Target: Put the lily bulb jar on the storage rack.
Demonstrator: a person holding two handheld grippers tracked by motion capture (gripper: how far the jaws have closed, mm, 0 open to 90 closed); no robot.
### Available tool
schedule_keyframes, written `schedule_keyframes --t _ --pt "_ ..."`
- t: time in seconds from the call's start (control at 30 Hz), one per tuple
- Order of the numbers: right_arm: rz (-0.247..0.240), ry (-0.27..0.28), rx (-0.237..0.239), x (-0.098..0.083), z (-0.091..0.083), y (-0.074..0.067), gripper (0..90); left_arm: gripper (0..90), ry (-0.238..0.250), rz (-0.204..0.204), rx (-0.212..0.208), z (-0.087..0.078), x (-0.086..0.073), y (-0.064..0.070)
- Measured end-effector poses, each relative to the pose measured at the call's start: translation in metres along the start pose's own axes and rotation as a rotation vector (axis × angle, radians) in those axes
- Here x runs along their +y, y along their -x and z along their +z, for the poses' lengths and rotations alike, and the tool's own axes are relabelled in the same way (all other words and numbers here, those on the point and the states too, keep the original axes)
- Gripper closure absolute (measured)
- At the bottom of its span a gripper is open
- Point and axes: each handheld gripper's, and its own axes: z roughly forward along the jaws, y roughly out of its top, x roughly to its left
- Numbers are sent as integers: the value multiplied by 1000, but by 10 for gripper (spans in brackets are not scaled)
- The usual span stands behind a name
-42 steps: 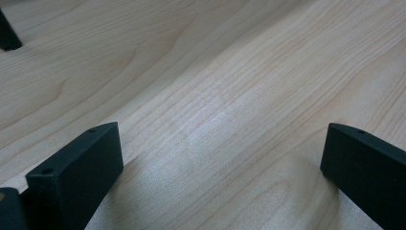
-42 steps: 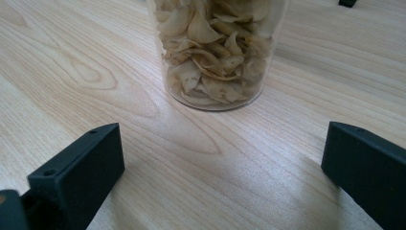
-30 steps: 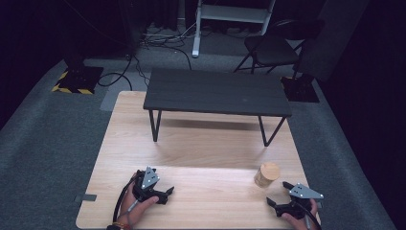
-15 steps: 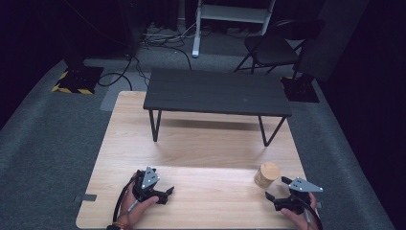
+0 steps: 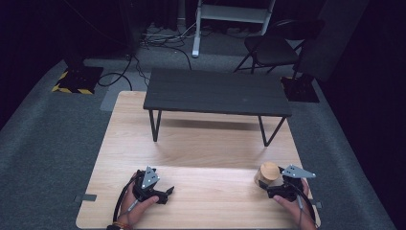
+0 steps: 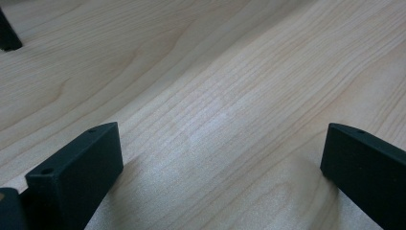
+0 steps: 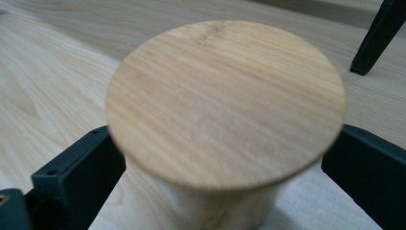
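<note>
Right claw (image 7: 225, 158) straddles wooden jar (image 7: 225, 103).

In the right gripper view, a wooden canister (image 7: 225, 143) with a round bamboo lid (image 7: 225, 103) sits between the two black jaws; the lid's near rim is blurred, and its overhang hides where the jaws meet the body, so contact cannot be told. The canister's base is cut off by the bottom edge. In the left gripper view, both jaws are cropped at the bottom, and a black table leg (image 6: 8, 36) is cut off at the upper left corner.
</note>
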Motion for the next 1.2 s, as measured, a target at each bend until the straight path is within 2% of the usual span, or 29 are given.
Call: schedule_keyframes --t 0.07,0.13,0.2,0.33,0.53,0.63,0.73,0.83,1.2 --pt "-7 -5 17 2 4 3 11 5 0 0 0 0 0 0" --pt "-16 -14 13 5 9 2 18 5 0 0 0 0 0 0" --pt "-33 -26 29 7 13 4 88 6 -1 0 0 0 0 0" --pt "-51 -43 24 10 20 3 236 5 0 0 0 0 0 0" --pt "-58 -39 6 11 22 0 244 5 -1 0 1 0 0 0" --pt "-60 -56 1 17 23 -2 245 6 -2 1 1 0 1 0" --pt "-68 -42 -3 25 19 -6 245 5 -2 0 1 0 1 0" --pt "-81 -23 2 40 12 -9 246 5 -1 0 2 0 1 0" --pt "-148 21 6 119 -7 -22 246 5 -1 0 2 0 1 0"
